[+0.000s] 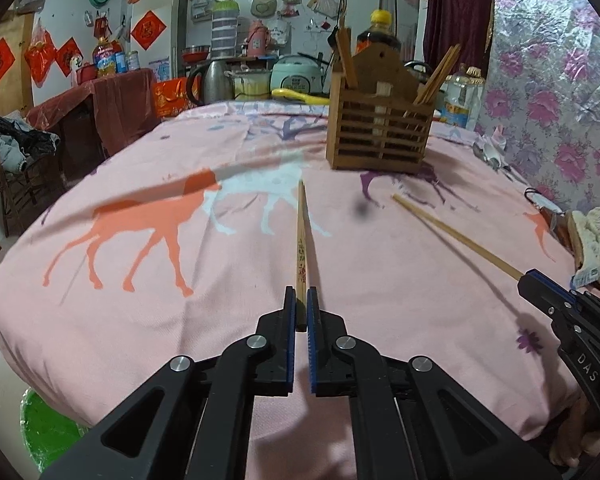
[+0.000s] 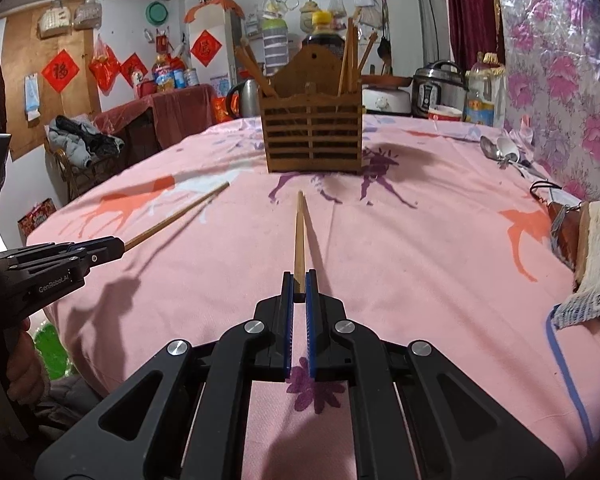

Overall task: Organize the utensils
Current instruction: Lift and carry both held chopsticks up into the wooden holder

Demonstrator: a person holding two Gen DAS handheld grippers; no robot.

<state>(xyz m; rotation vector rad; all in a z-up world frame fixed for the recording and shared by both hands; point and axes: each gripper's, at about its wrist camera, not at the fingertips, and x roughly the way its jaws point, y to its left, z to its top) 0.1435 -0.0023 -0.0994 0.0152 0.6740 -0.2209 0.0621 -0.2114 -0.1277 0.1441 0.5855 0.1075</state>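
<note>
My left gripper (image 1: 301, 304) is shut on a wooden chopstick (image 1: 301, 240) with red print, held above the pink tablecloth and pointing at the wooden utensil holder (image 1: 380, 132). My right gripper (image 2: 299, 286) is shut on a plain wooden chopstick (image 2: 299, 236), also pointing at the holder (image 2: 314, 136). The holder stands upright mid-table with several chopsticks in it. Each gripper shows in the other view: the right gripper (image 1: 526, 278) with its chopstick (image 1: 452, 234), the left gripper (image 2: 118, 246) with its chopstick (image 2: 176, 214).
Metal spoons (image 2: 504, 152) lie at the table's right edge by the floral wall covering. A bread packet (image 2: 596, 248) sits at the near right. A soy sauce bottle (image 1: 380, 36), rice cooker (image 2: 440, 86) and kettle (image 1: 214, 80) stand behind the holder.
</note>
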